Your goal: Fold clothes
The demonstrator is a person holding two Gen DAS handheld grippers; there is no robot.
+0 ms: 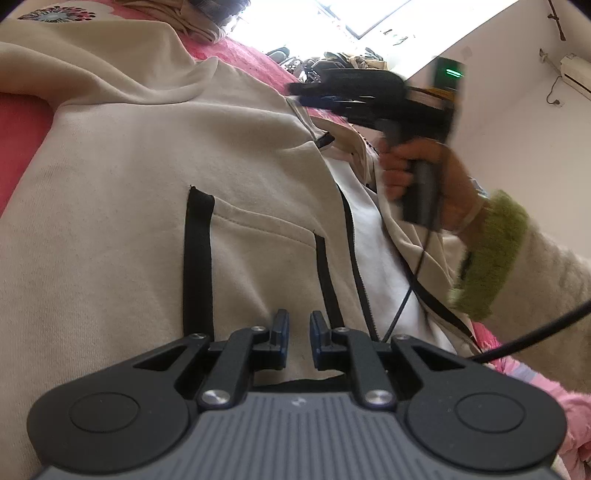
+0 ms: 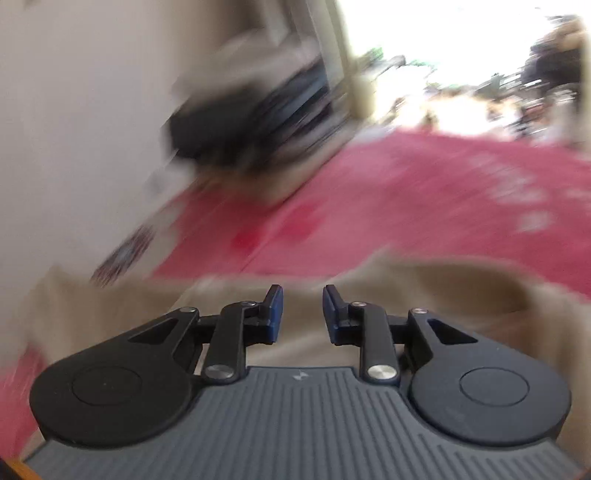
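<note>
Both jaws narrow: left gripper [image 1: 299, 325] pinches jacket [image 1: 129, 184] hem, right gripper [image 2: 303, 299] empty.

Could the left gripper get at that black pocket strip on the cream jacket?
Probably yes. The left gripper sits low over the cream jacket, and the black pocket strip lies uncovered just ahead, with nothing between them.

You have one cream jacket [image 1: 122, 206] on the bed [image 1: 22, 122]. It has two black pocket strips [image 1: 199, 266] and one zip [image 1: 352, 251]. There is one pink bed cover [image 2: 424, 192] under it. You hold two grippers, the left gripper [image 1: 297, 341] and the right gripper [image 1: 317, 98]. One hand [image 1: 424, 173] shows, with one green cuff [image 1: 487, 254]. One more cloth pile [image 1: 199, 18] sits at the far edge of the bed.
</note>
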